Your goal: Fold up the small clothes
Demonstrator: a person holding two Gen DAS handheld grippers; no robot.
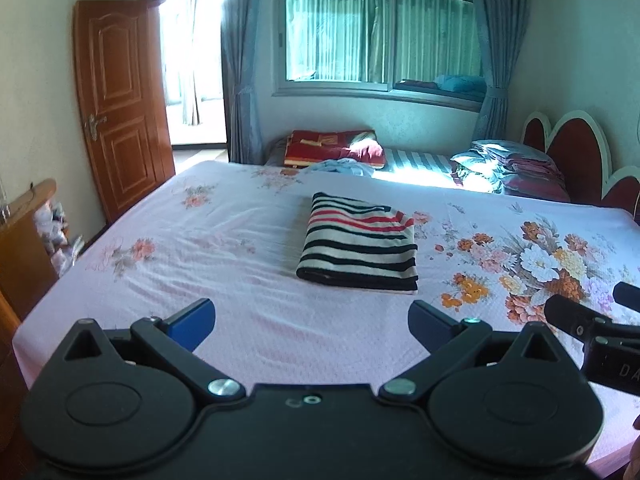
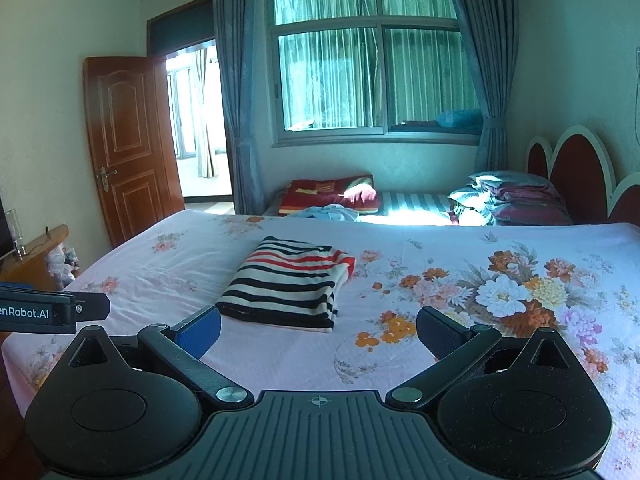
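A small striped garment [image 1: 358,245], black, white and red, lies folded into a neat rectangle on the pink floral bed sheet [image 1: 200,240]. It also shows in the right wrist view [image 2: 290,282]. My left gripper [image 1: 312,320] is open and empty, held above the sheet in front of the garment and apart from it. My right gripper [image 2: 318,330] is open and empty, just in front of the garment's near right edge. The right gripper also shows at the right edge of the left wrist view [image 1: 592,320].
A second bed behind holds a red blanket [image 1: 332,146], light blue cloth [image 1: 340,167] and stacked pillows [image 1: 508,168]. A wooden door [image 1: 116,104] stands open at the left. A wooden cabinet [image 1: 24,236] stands beside the bed's left edge. The headboard [image 1: 576,152] is at the right.
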